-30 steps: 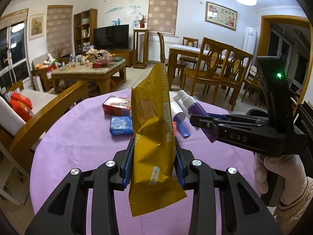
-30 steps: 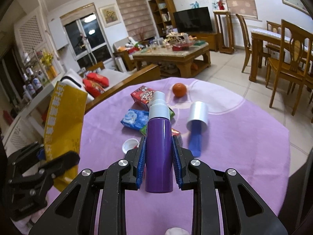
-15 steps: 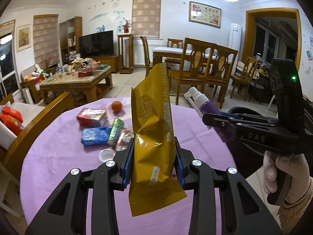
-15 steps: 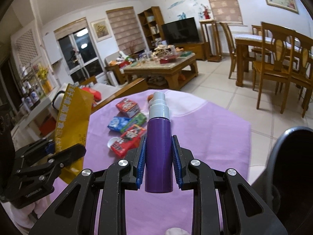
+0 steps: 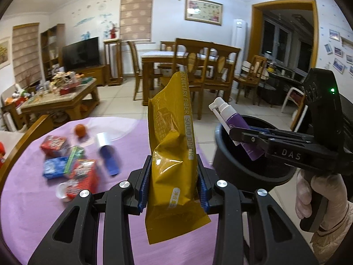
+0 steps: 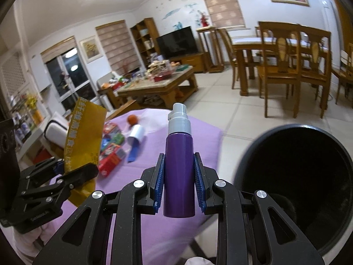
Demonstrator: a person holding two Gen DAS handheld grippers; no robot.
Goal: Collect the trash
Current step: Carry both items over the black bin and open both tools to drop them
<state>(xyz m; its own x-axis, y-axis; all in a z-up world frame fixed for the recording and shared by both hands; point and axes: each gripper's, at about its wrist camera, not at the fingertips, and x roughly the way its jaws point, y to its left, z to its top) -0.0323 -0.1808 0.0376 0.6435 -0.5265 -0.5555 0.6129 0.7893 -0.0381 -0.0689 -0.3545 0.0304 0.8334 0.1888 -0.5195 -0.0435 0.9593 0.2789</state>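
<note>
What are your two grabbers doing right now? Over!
Left gripper shut on gold packet. Right gripper shut on purple spray bottle, beside the black bin. More wrappers on the purple table. Nothing in the way.

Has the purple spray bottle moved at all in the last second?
Yes. The purple spray bottle, clamped in the right hand-held gripper, has gone from above the purple tablecloth to over the black bin.

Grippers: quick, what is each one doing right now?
Left gripper: closed on the gold pouch.
Right gripper: closed on the purple bottle.
</note>
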